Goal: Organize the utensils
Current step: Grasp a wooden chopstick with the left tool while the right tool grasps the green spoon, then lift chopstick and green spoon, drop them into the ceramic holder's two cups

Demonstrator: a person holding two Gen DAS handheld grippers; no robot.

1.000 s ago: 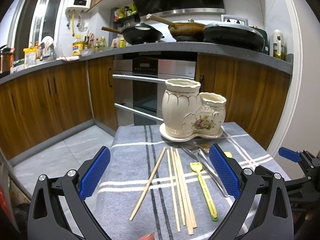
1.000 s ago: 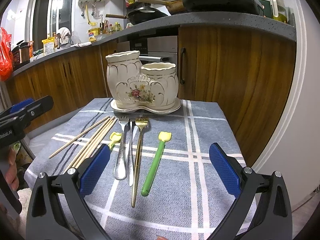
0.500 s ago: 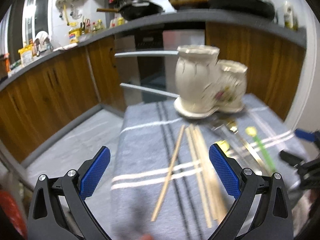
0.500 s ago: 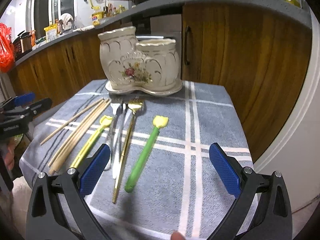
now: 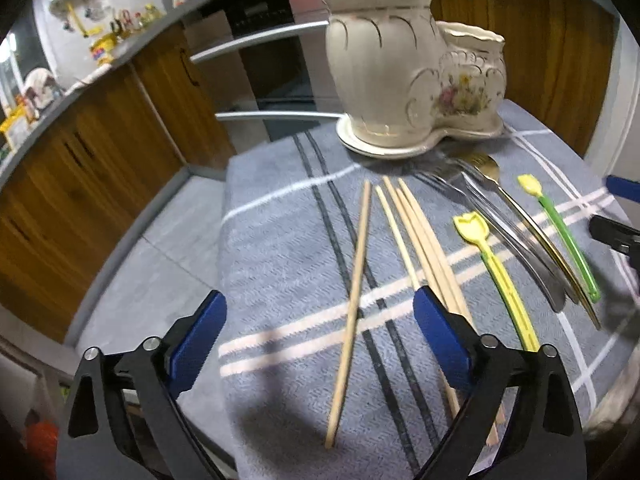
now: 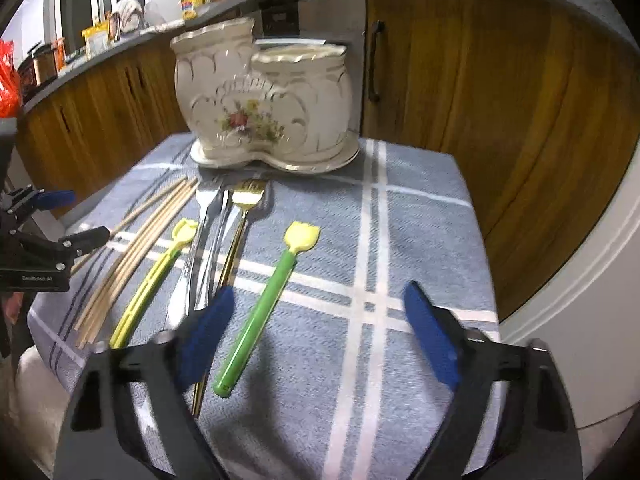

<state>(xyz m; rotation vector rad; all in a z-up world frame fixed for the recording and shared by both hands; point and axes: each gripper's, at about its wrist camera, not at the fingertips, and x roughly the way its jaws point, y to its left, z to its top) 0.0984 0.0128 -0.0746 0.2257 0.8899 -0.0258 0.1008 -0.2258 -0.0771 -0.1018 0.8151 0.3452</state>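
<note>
A cream ceramic two-pot utensil holder [image 5: 404,68] [image 6: 260,96] stands at the far side of a small table with a grey striped cloth [image 5: 280,248]. Before it lie a lone wooden chopstick [image 5: 354,292], a bundle of chopsticks [image 5: 420,240] [image 6: 136,248], a yellow tulip-tipped utensil [image 5: 492,268] [image 6: 152,280], silver cutlery [image 6: 200,240], a gold fork [image 6: 240,216] and a green-handled tulip utensil [image 6: 264,304] [image 5: 560,232]. My left gripper [image 5: 320,336] is open, low over the lone chopstick. My right gripper [image 6: 316,336] is open, low, with the green handle between its fingers.
Wooden kitchen cabinets [image 6: 480,80] and an oven [image 5: 272,60] stand behind the table. The cloth's left edge drops to a tiled floor [image 5: 168,240]. The counter above [image 6: 120,36] carries bottles and packets. A white door frame [image 6: 600,240] is to the right.
Both grippers have moved forward and down toward the table. The left has come over the lone chopstick; the right has come over the green utensil. Nothing on the cloth has moved.
</note>
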